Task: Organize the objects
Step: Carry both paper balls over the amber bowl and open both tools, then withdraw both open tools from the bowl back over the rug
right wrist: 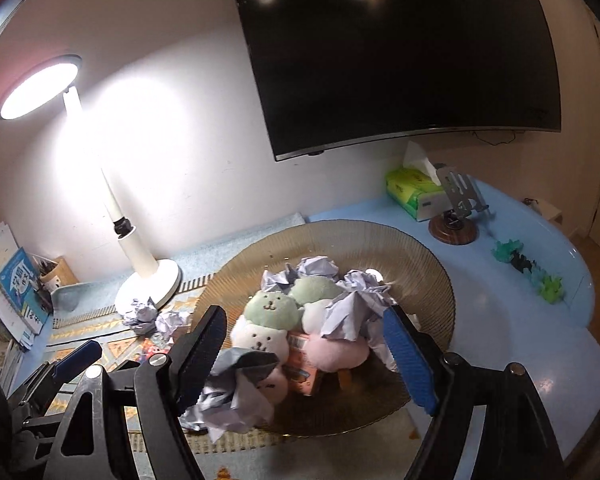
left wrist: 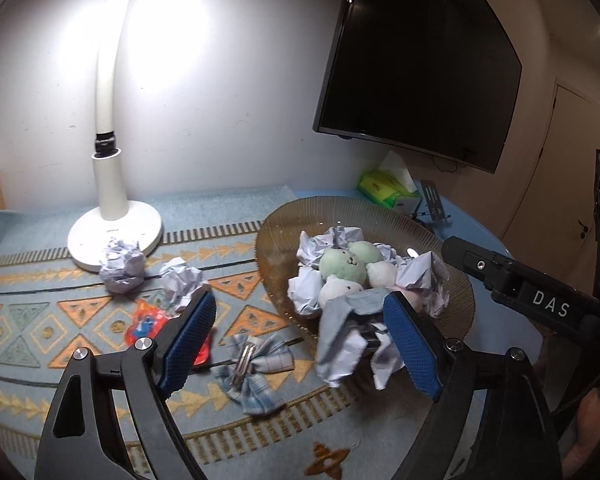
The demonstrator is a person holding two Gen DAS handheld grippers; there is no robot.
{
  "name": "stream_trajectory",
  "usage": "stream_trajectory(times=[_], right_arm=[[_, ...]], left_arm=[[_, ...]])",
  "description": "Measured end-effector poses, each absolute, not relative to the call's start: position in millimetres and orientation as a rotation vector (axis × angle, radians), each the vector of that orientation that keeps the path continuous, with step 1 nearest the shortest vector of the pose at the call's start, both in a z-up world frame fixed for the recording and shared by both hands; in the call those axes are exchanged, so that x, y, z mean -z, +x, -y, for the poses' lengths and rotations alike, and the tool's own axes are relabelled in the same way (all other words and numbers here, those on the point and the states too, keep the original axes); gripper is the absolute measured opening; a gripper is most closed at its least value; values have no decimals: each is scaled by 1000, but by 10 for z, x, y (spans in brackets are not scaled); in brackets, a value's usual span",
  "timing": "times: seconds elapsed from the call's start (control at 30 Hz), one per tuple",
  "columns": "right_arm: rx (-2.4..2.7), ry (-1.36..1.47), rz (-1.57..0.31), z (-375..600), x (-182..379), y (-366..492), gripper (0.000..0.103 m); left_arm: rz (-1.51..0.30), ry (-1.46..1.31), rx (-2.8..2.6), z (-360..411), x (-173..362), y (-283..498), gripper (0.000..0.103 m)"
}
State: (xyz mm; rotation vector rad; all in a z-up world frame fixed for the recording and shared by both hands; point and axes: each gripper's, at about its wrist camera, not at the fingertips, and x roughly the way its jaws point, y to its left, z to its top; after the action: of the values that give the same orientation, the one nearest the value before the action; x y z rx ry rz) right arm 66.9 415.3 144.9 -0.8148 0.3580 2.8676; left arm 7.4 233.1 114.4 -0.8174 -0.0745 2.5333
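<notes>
A ribbed amber glass plate (left wrist: 456, 280) (right wrist: 428, 276) holds green, white and pink plush balls (left wrist: 342, 266) (right wrist: 270, 308) and several crumpled paper balls. My left gripper (left wrist: 300, 328) is open near the plate's front left rim, with a crumpled paper (left wrist: 346, 350) lying just inside its right finger. My right gripper (right wrist: 304, 354) is open above the plate's near side, around the plush pile; a crumpled paper (right wrist: 236, 396) lies by its left finger. Two paper balls (left wrist: 122, 266) (left wrist: 182, 280), a plaid bow clip (left wrist: 252, 368) and a red packet (left wrist: 146, 322) lie on the patterned mat.
A white desk lamp (left wrist: 112, 236) (right wrist: 148, 276) stands at the back left. A green tissue box (left wrist: 388, 188) (right wrist: 414, 194) and a metal phone stand (right wrist: 456, 200) sit at the back right under a wall TV (right wrist: 400, 56). Books (right wrist: 16, 288) stand at far left. Small green toys (right wrist: 532, 268) lie right.
</notes>
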Motion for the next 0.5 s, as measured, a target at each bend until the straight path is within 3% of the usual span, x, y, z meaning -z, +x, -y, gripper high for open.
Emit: stream_trajectory(times=[0.07, 0.27, 0.5], right_arm=[[-2898, -804, -362, -4026, -1460, 699, 87], [-3014, -842, -374, -3516, -1374, 765, 88], [-3092, -927, -208, -2858, -871, 790, 96]], left_arm=[[60, -808, -2577, -2201, -1174, 171, 85], [6, -810, -2682, -1795, -1172, 384, 85], [-46, -878, -2827, -1245, -892, 453, 85]])
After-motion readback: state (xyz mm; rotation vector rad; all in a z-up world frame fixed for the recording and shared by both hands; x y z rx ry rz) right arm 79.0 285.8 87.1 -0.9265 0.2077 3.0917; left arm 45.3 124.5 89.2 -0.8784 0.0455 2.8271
